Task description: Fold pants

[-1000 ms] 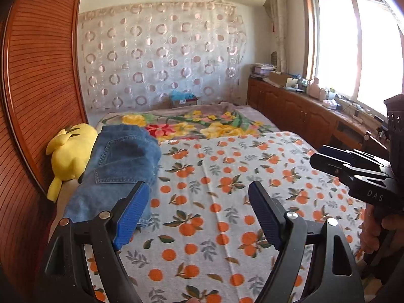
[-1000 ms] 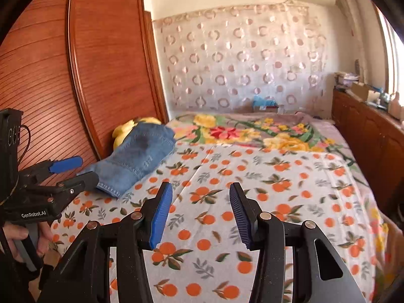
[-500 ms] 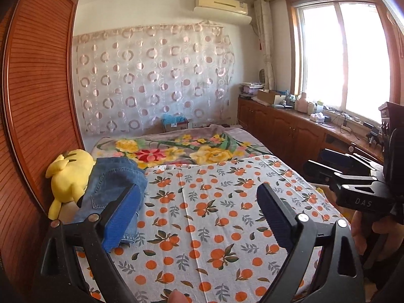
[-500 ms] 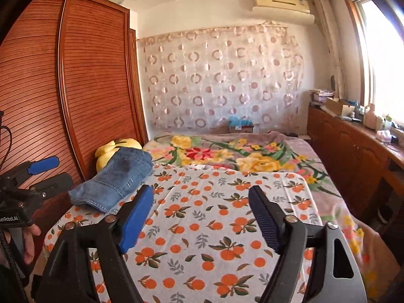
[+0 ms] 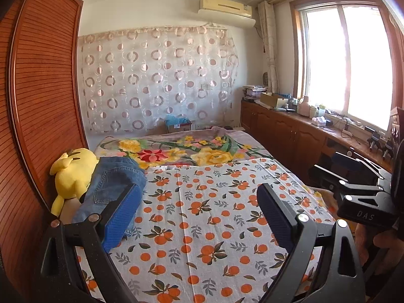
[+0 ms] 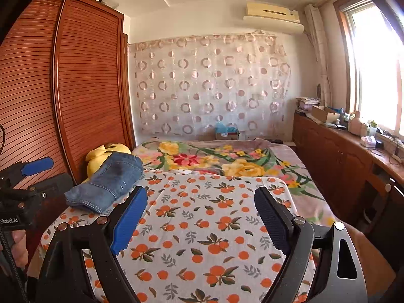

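Seemingly done: folded blue denim pants (image 6: 106, 181) lie ahead-left of both grippers.
Left gripper (image 5: 197, 212) spread empty; right gripper (image 6: 202, 217) opening, nothing between (presumably backing away after release).

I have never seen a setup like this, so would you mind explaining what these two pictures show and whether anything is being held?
There is no robot: a person holds a two-finger clamp tool in each hand, with a wide-angle camera looking along its fingers. One picture comes from the left gripper, the other from the right gripper, whose jaws are opening. Each view catches the other tool at its edge. Both look across a bed covered with an orange-print sheet. Folded jeans lie at its left edge, beside a yellow plush toy against the wooden wardrobe. Both grippers are open and hold nothing.
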`<action>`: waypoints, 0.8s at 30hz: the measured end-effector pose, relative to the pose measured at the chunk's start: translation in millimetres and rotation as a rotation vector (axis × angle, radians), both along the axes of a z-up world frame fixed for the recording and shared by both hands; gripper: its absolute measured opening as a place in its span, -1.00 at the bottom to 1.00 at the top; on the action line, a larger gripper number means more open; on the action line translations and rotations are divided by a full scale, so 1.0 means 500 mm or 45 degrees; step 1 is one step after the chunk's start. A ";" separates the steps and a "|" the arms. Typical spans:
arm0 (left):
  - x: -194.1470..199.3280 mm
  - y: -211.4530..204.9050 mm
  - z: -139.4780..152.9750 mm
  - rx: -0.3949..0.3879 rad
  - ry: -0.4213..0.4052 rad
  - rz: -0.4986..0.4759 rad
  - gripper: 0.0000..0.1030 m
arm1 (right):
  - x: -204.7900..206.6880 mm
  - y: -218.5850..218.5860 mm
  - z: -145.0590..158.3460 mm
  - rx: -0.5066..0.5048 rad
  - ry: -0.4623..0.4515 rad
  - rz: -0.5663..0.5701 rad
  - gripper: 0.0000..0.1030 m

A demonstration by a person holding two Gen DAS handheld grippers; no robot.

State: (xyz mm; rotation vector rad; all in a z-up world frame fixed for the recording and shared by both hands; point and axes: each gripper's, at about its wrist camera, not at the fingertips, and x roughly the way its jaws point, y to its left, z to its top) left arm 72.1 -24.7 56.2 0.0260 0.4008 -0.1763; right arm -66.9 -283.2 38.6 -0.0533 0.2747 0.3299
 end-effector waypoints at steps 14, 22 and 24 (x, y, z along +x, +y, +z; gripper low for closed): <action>-0.014 0.018 -0.046 0.009 0.048 0.047 0.82 | -0.018 -0.002 -0.014 0.004 0.025 -0.006 0.71; -0.007 0.033 -0.061 0.005 0.063 0.089 0.82 | -0.001 -0.012 -0.021 0.011 0.057 0.000 0.71; -0.006 0.037 -0.064 0.004 0.065 0.094 0.82 | 0.002 -0.015 -0.018 0.006 0.058 -0.001 0.70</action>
